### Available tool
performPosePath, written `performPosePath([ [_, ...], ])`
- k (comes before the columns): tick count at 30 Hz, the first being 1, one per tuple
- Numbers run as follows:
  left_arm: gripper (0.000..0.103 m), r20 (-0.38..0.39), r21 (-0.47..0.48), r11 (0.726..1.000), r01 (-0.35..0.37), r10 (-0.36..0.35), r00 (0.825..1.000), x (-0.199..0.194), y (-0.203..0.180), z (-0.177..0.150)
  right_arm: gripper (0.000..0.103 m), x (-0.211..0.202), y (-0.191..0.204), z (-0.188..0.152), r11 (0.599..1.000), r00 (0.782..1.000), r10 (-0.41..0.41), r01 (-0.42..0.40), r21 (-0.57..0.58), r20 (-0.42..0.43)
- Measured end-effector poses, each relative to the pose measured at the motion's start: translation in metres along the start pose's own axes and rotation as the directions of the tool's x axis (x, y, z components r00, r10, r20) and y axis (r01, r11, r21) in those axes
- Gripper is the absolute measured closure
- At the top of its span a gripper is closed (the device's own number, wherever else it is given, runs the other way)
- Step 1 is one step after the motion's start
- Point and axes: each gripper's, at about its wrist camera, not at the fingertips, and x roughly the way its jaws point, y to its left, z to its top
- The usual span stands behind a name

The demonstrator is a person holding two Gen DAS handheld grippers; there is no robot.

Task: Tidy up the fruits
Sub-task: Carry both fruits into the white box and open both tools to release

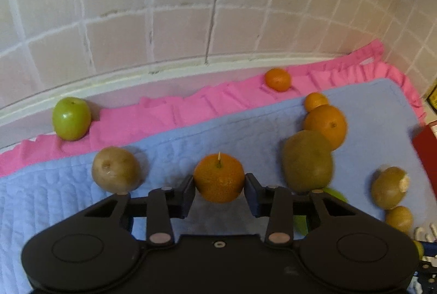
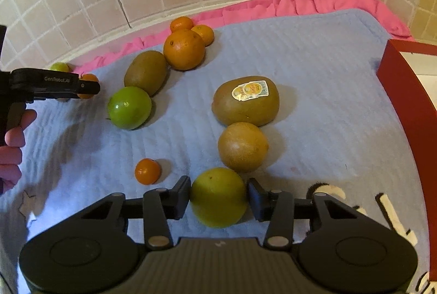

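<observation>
Left hand-held gripper (image 1: pixel 219 189) pinches a mandarin (image 1: pixel 219 177), stem (image 1: pixel 218 159) pointing up, axis vertical.

Matte black tongs (image 1: pixel 219 191), round silver pivot screws, white "GenRobot.AI" lettering.

Dim warm indoor light, soft shadows, fisheye bending at the edges (corners black), slight blur.

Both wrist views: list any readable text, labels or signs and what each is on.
"GenRobot.AI": on the side of the left gripper, seen in the right wrist view.
Sticker on the kiwi: print and barcode too small to read.
Black letters on the blue mat, lower right: cut off, unreadable.
Yellow label at the left wrist view's right edge: unreadable.
</observation>
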Motion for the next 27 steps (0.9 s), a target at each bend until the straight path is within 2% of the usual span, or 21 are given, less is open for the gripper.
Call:
performPosePath([
  [6, 0.056, 0.066, 0.052, 0.999, 0.003, -0.007, 0.998, -0.036, -0.026, 0.008, 0.056, -0.033, -0.007, -0.003, 1.000, 0.998, 0.019, -0.020, 0.015, 0.066],
  [10, 0.056, 0.115, 0.109, 0.993, 0.035, -0.047, 0.992, -0.057, -0.056, 0.017, 0.056, -0.066, -0.022, -0.004, 0.999, 0.991, 0.008, -0.012, 0.032, 0.134],
  [14, 0.056, 0.157, 0.186, 0.979, 0.078, -0.108, 0.982, -0.073, -0.100, 0.031, 0.056, -0.104, -0.049, -0.003, 0.997, 0.974, -0.027, 0.010, 0.079, 0.223],
  [22, 0.056, 0.191, 0.338, 0.918, 0.208, -0.283, 0.940, -0.081, -0.216, 0.065, 0.056, -0.175, -0.146, 0.016, 0.970, 0.911, -0.186, 0.111, 0.215, 0.369],
  [27, 0.056, 0.126, 0.419, 0.854, 0.309, -0.391, 0.912, -0.065, -0.300, 0.081, 0.056, -0.193, -0.215, 0.026, 0.937, 0.885, -0.262, 0.137, 0.322, 0.385],
])
